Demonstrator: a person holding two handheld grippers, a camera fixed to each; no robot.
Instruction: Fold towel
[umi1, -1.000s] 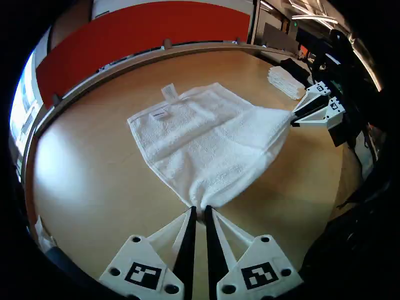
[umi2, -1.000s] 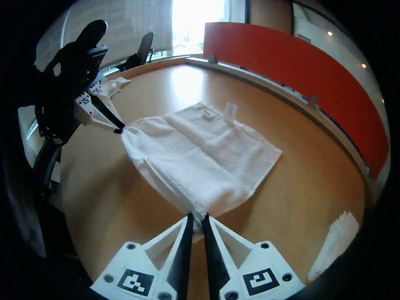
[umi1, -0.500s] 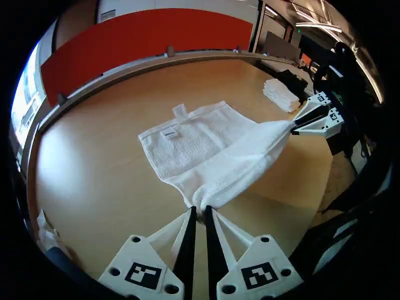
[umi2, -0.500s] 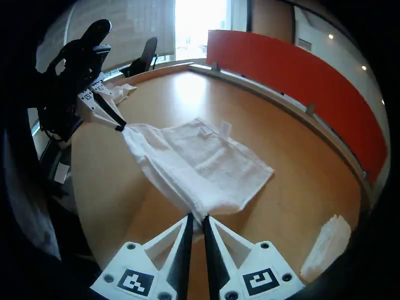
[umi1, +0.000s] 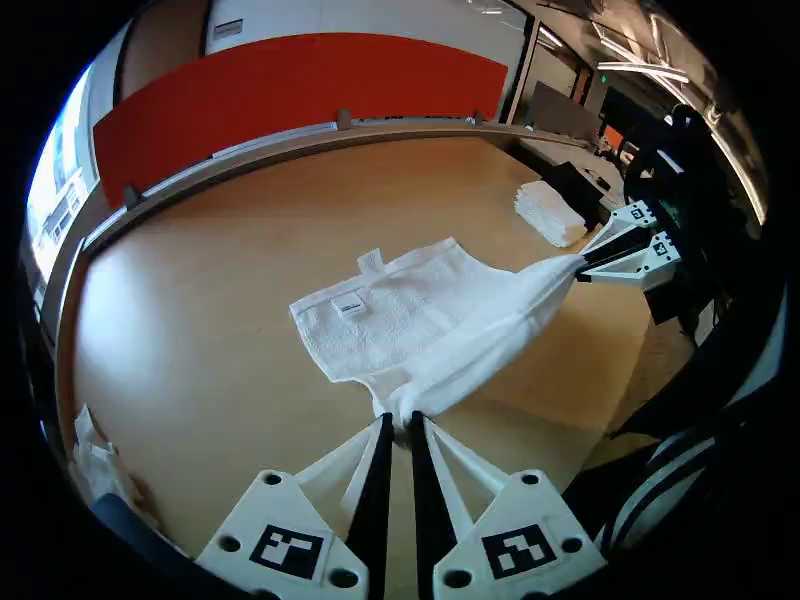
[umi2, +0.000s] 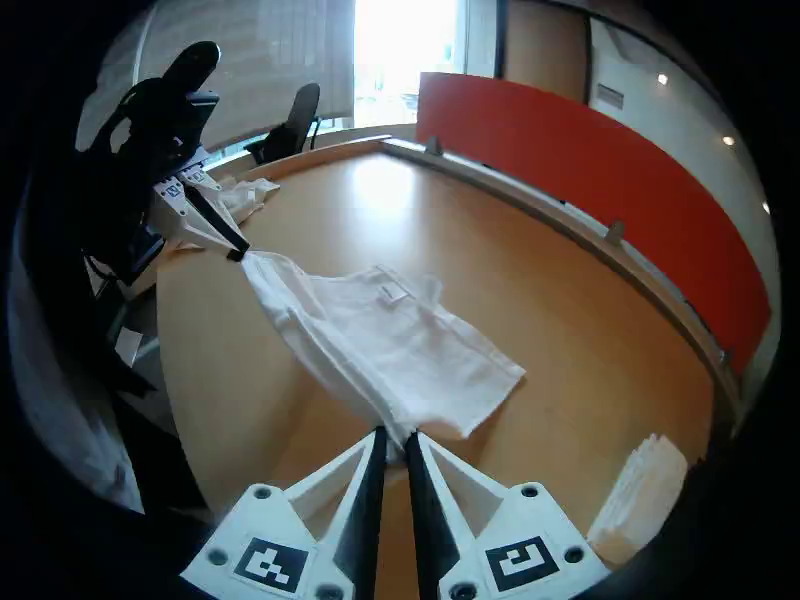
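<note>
A white towel (umi1: 400, 310) (umi2: 395, 335) with a small label lies partly on the wooden table, its near edge lifted and stretched between the two grippers. My left gripper (umi1: 400, 420) is shut on one near corner. The right gripper (umi1: 582, 265) pinches the other corner at the right of the left gripper view. In the right gripper view my right gripper (umi2: 393, 438) is shut on its corner, and the left gripper (umi2: 238, 254) holds the far corner at upper left. The far half of the towel rests flat on the table.
A stack of folded white towels (umi1: 548, 210) (umi2: 640, 485) sits near the table edge. Crumpled white cloth (umi2: 245, 195) lies behind the left gripper. A red partition (umi1: 290, 90) runs along the table's far side. An office chair (umi2: 295, 115) stands by the window.
Both grippers have risen and pulled back, lifting the towel's near edge off the table. The towel looks smaller and its lifted edge is drawn into a taut band between the grippers.
</note>
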